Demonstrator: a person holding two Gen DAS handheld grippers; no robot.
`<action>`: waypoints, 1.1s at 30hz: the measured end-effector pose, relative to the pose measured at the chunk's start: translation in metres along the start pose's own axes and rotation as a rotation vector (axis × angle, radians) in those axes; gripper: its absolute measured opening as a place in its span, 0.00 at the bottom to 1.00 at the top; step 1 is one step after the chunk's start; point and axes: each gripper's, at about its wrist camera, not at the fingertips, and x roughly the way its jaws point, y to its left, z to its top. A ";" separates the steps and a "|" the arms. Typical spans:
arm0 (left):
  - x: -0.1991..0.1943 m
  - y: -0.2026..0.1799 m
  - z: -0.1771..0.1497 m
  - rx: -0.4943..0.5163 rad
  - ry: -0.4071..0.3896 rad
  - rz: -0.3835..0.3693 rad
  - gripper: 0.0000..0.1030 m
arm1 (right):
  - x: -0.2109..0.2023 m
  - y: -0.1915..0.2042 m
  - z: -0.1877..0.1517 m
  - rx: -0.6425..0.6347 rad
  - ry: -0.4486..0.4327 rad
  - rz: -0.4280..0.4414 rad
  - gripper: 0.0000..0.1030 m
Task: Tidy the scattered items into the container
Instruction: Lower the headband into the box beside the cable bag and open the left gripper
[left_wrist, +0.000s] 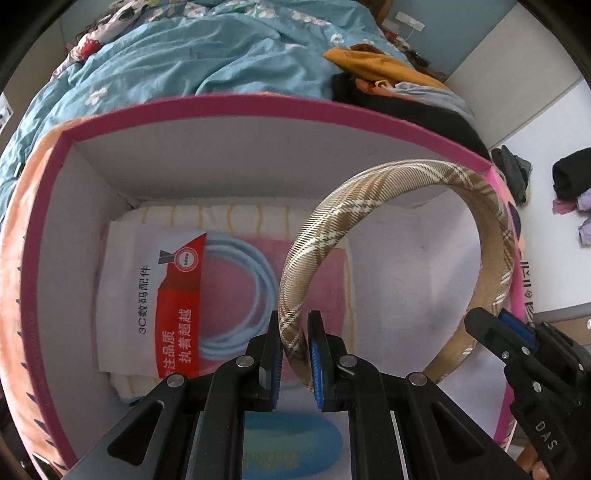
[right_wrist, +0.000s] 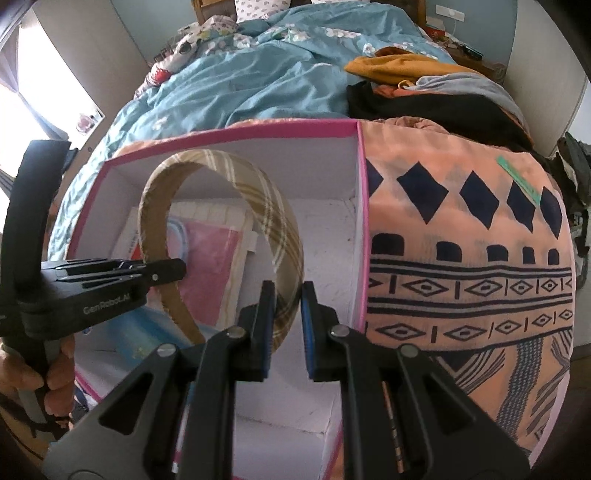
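inside pink box (left_wrist: 258, 107): cable packet (left_wrist: 159, 295), towel (left_wrist: 221, 216) | both jaws clamp plaid headband (left_wrist: 369, 192)

Left gripper (left_wrist: 295, 349) holds one end of a plaid headband (left_wrist: 369, 184) between its blue-padded fingers (left_wrist: 316, 363); pads appear to touch the band on both sides. Headband arches upright over the pink-rimmed box (left_wrist: 258, 105), its far end at the right gripper (left_wrist: 498, 332) near the box's right wall; that contact is not clear. On the box floor: a white packet with red label (left_wrist: 147, 295) showing a coiled pale cable, lying on a striped cloth (left_wrist: 221, 216). Blue floral bedding (left_wrist: 203, 55) behind the box.
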 end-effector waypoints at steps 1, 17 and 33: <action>0.002 0.001 0.001 -0.005 0.006 -0.001 0.12 | 0.001 0.002 0.001 -0.008 0.002 -0.011 0.15; 0.017 -0.001 0.008 -0.015 0.035 -0.012 0.13 | 0.009 0.023 0.008 -0.112 -0.012 -0.175 0.38; 0.024 -0.012 0.008 0.006 0.019 0.021 0.15 | -0.030 0.011 -0.002 -0.046 -0.100 -0.050 0.48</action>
